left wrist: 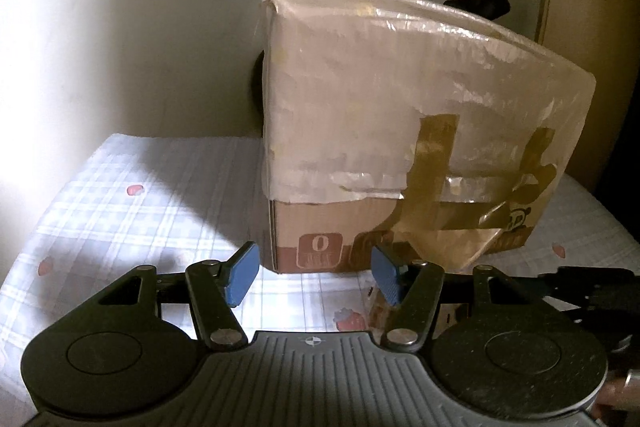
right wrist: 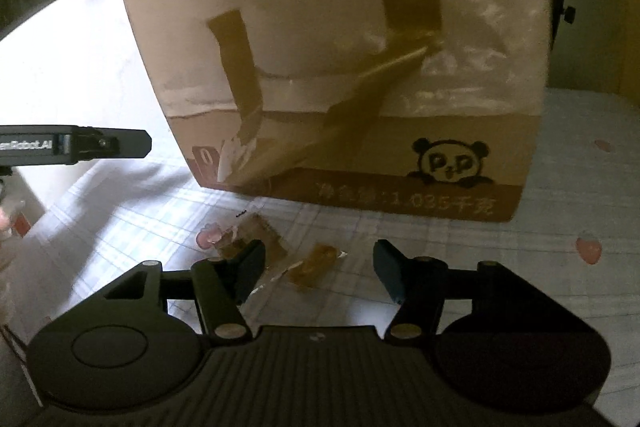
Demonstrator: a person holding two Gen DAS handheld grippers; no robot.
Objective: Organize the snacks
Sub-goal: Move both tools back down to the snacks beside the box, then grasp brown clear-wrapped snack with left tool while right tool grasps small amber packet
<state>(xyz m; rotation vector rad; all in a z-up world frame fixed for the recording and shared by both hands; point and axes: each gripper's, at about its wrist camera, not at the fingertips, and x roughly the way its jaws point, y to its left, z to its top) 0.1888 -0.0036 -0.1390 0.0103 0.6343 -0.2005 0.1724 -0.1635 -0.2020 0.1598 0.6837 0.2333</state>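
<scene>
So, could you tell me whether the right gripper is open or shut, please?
Open: the right gripper has a clear gap between its pads, above a snack packet it does not touch.

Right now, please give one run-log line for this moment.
left gripper: open, empty | right gripper: open over snack packets | cardboard box: upright behind, on checked cloth

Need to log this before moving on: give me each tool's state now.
Left tool: open, holding nothing.
Right tool: open, nothing gripped; a wrapped snack lies on the cloth between its fingers.
</scene>
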